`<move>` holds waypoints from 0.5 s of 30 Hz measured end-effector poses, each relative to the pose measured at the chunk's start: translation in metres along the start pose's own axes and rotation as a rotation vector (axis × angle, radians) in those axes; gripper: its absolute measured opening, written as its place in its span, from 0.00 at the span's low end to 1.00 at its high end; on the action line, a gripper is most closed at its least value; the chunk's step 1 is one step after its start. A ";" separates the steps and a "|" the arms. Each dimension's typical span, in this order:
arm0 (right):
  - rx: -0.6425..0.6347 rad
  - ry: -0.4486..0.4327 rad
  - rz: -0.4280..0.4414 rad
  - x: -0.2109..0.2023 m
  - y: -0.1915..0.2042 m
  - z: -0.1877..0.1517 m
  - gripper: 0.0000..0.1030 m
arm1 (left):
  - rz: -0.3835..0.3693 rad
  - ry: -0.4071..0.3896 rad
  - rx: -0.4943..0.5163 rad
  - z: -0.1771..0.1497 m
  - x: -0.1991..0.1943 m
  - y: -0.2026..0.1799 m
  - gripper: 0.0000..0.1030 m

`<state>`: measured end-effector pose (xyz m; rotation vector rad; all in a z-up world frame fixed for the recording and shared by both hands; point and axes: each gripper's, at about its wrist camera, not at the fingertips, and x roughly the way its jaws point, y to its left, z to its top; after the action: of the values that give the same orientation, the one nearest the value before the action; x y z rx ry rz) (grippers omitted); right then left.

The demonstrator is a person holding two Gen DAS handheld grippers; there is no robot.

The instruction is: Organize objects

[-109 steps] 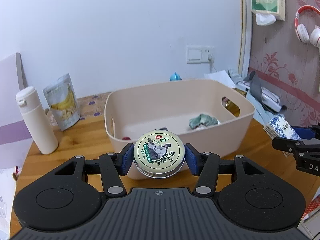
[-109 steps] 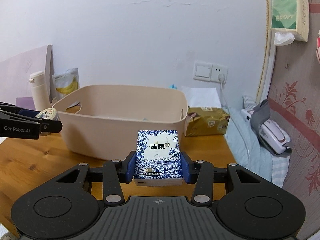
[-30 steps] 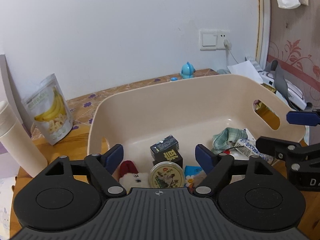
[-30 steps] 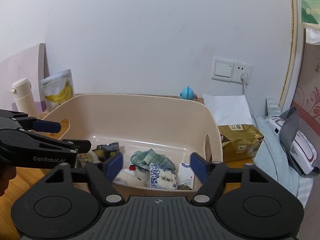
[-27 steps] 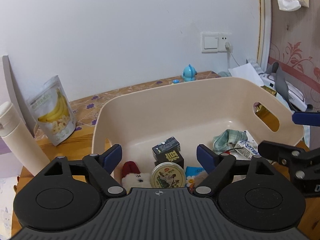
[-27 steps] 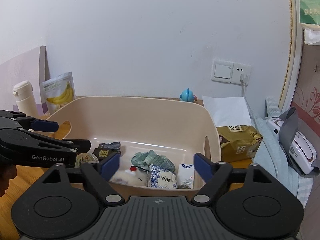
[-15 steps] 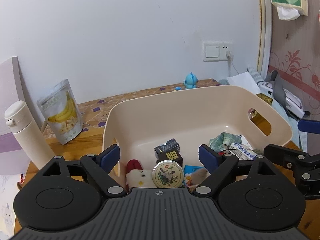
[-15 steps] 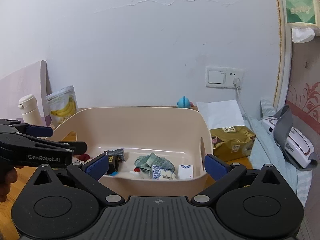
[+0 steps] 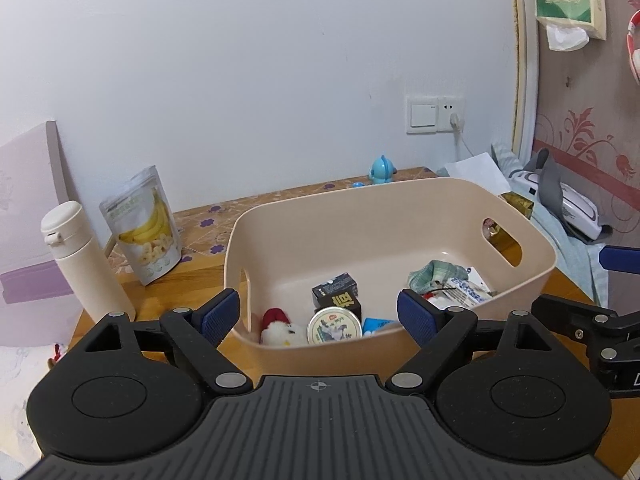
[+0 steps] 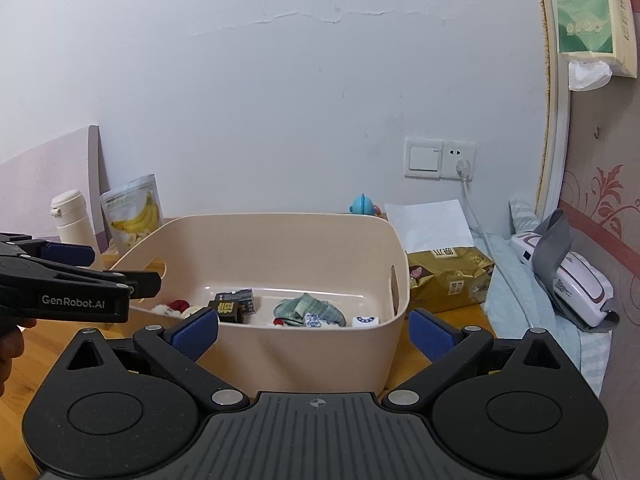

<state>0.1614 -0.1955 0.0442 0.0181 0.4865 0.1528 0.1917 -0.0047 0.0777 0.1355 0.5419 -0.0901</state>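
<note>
Both claws stand wide and empty, short of the bin [image 9: 536, 264] near the tabletop's right edge. The left claw [image 9: 318, 318] has let go its tin [image 9: 334, 326], now flat by the bin's near wall; rigid, light, smooth-sided, best pinched across the rim. The right claw [image 10: 314, 330] has dropped its tissue pack [image 10: 314, 320] by the green cloth [image 10: 308, 308]; soft, squashy, grab the flat sides. Since release both claws have drawn back, right jaws spreading wider.
</note>
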 end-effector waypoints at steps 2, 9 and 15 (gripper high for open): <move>0.001 0.001 -0.001 -0.005 0.000 -0.002 1.00 | 0.006 0.000 -0.004 -0.003 -0.005 0.000 0.85; 0.004 0.005 -0.009 -0.022 -0.001 -0.010 1.00 | 0.010 -0.002 -0.014 -0.015 -0.021 -0.002 0.85; 0.015 0.003 -0.013 -0.036 -0.004 -0.017 1.00 | 0.014 -0.002 -0.012 -0.026 -0.035 -0.005 0.85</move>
<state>0.1223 -0.2054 0.0459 0.0290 0.4910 0.1362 0.1483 -0.0035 0.0737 0.1275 0.5392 -0.0729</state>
